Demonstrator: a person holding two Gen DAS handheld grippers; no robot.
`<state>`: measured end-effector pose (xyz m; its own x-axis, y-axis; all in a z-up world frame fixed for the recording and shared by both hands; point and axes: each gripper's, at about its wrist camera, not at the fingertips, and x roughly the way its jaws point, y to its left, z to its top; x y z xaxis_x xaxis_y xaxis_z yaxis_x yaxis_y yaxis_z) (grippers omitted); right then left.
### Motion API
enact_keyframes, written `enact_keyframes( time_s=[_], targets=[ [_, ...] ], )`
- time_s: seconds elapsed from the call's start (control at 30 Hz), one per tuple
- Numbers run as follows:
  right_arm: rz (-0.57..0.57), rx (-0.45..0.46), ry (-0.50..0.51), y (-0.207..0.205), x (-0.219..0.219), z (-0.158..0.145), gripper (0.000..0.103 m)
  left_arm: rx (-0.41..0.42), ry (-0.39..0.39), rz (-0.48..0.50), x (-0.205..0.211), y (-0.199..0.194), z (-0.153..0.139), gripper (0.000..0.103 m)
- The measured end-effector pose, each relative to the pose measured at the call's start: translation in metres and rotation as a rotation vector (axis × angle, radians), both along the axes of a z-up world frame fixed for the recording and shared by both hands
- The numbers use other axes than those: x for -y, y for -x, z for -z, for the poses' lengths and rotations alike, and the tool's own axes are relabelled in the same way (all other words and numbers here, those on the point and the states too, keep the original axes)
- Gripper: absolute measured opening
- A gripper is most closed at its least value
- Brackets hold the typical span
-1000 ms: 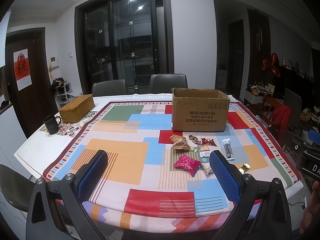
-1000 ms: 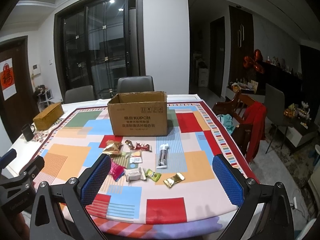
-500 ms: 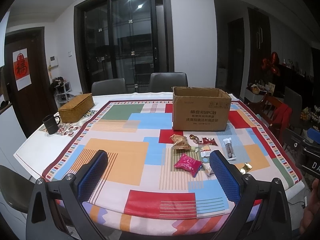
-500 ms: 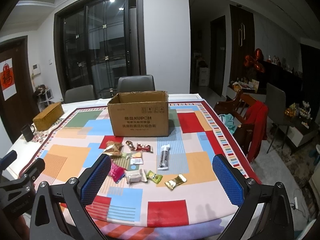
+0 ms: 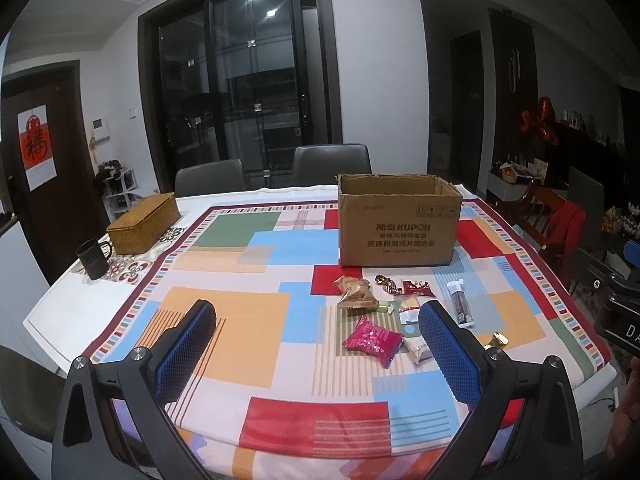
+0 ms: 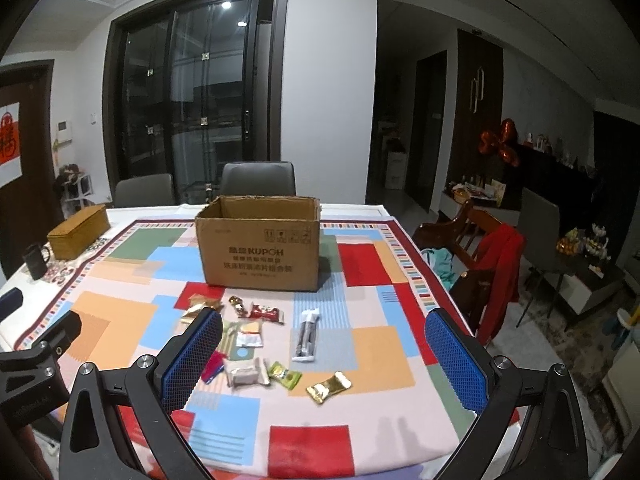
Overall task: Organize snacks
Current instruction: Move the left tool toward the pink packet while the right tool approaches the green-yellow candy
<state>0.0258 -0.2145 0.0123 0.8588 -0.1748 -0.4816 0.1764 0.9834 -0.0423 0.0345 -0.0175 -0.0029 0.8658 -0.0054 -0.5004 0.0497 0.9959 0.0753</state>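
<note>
Hovering above the table's near edge, the left gripper (image 5: 316, 332) has its jaws wide and empty. The cardboard box (image 5: 399, 226) stands open; snacks lie scattered in front of it: pink packet (image 5: 372, 340) between the left jaws, gold candy (image 6: 329, 387) between those of the right gripper (image 6: 324, 344), likewise spread wide and empty.

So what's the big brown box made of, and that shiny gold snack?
The box looks like plain matte cardboard: brown, with printed lettering and a rough-cut open top. The gold snack seems wrapped in glossy foil or plastic film; it glints and crinkles, but which one is unclear.
</note>
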Motion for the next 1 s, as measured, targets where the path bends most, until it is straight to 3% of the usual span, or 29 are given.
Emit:
enact_keyframes(
  time_s=[0.33, 1.0],
  targets=[
    [0.014, -0.096, -0.029, -0.035, 0.014, 0.028, 0.103, -0.038, -0.045, 0.050, 0.020, -0.035, 0.023, 0.103],
    [0.017, -0.263, -0.033, -0.086, 0.021, 0.092, 0.102, -0.152, -0.060, 0.127, 0.036, -0.092, 0.087, 0.103]
  ],
)
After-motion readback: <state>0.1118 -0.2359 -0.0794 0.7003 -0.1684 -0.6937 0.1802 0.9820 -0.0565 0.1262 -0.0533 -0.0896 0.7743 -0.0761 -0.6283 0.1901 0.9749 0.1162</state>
